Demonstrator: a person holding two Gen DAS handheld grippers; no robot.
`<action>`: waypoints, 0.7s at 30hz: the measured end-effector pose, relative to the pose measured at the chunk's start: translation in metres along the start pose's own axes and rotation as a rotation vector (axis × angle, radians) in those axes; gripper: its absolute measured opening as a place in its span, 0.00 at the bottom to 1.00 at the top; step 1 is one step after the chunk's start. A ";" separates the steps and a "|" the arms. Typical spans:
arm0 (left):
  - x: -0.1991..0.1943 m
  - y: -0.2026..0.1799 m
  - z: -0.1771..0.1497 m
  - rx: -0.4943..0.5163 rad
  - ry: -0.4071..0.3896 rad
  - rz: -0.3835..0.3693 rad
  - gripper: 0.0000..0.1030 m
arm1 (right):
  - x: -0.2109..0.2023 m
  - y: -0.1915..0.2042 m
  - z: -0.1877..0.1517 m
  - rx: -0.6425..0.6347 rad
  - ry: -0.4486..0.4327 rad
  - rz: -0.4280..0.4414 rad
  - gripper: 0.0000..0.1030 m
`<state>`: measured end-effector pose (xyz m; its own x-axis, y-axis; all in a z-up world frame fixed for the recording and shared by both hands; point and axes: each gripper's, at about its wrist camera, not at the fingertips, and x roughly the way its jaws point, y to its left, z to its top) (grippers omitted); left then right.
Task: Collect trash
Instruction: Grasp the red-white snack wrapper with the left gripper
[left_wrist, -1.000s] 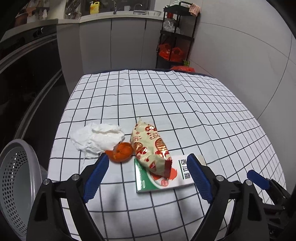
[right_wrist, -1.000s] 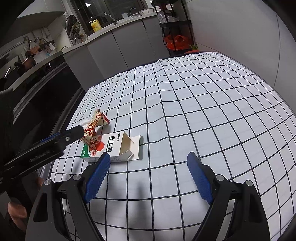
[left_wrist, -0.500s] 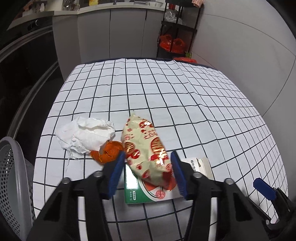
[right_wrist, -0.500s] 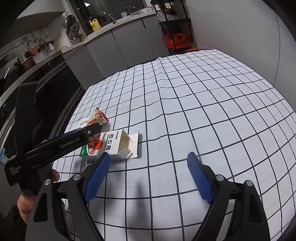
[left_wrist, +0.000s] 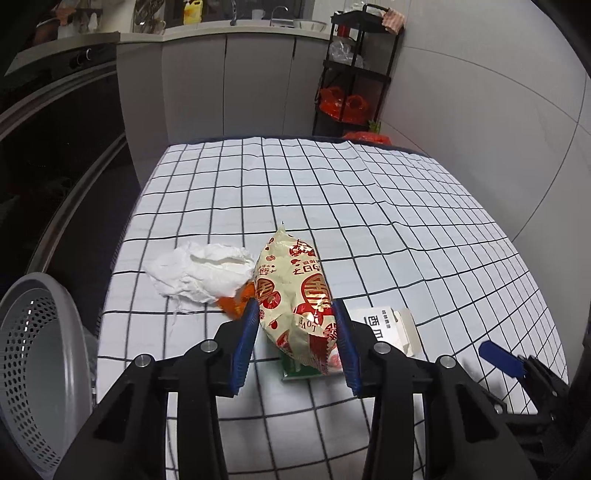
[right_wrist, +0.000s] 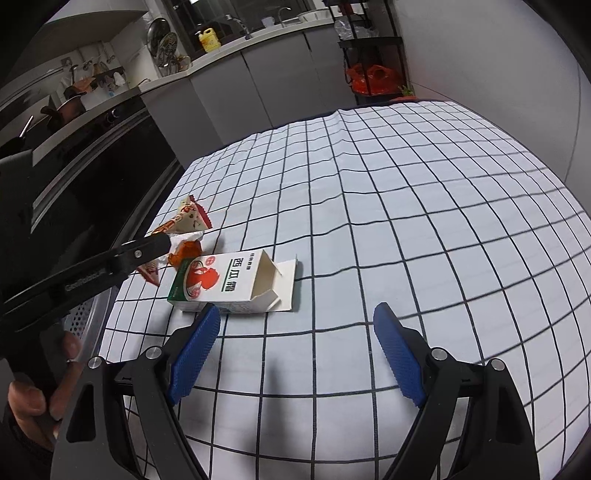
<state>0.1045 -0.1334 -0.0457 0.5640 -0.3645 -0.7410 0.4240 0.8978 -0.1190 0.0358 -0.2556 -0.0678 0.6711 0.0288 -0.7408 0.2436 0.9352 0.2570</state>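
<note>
Here, the left gripper (left_wrist: 295, 332) has its blue jaws pinching a cream snack bag (left_wrist: 295, 295) printed with red symbols, one jaw pressed against each side of the bag's near half. The bag slants up and away toward twelve o'clock, its far tip raised over the desk (left_wrist: 369, 206), which is covered in a white cloth with a black grid. Under the bag's near end lies a green and white carton (left_wrist: 384, 328), flat on its side, with its opened end flaps pointing toward three o'clock. At ten o'clock from the bag sits a crumpled white tissue (left_wrist: 199, 273), and a piece of orange peel (left_wrist: 236, 299) lies just beside the bag's left edge, touching the tissue. A grey perforated basket (left_wrist: 40, 362) stands off the desk's left edge, at about eight o'clock in the left wrist view.

In the right wrist view, the right gripper (right_wrist: 295, 350) hovers above the cloth with its jaws spread wide and nothing between them. The carton (right_wrist: 229, 284) lies just beyond its left jaw tip, at about eleven o'clock. Past the carton, the left gripper's black arm crosses in from nine o'clock, with the snack bag (right_wrist: 184, 218) and orange peel (right_wrist: 186, 251) showing around it.
</note>
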 end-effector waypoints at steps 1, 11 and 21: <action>-0.005 0.003 -0.001 -0.002 -0.004 0.002 0.38 | 0.002 0.002 0.002 -0.020 0.003 0.009 0.79; -0.036 0.032 -0.013 -0.034 -0.031 0.037 0.38 | 0.029 0.032 0.020 -0.307 0.085 0.074 0.79; -0.048 0.057 -0.020 -0.092 -0.034 0.072 0.38 | 0.067 0.054 0.035 -0.572 0.158 0.137 0.79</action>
<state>0.0879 -0.0597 -0.0298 0.6153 -0.3049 -0.7269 0.3154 0.9404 -0.1275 0.1188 -0.2155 -0.0818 0.5472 0.1736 -0.8188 -0.2822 0.9592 0.0148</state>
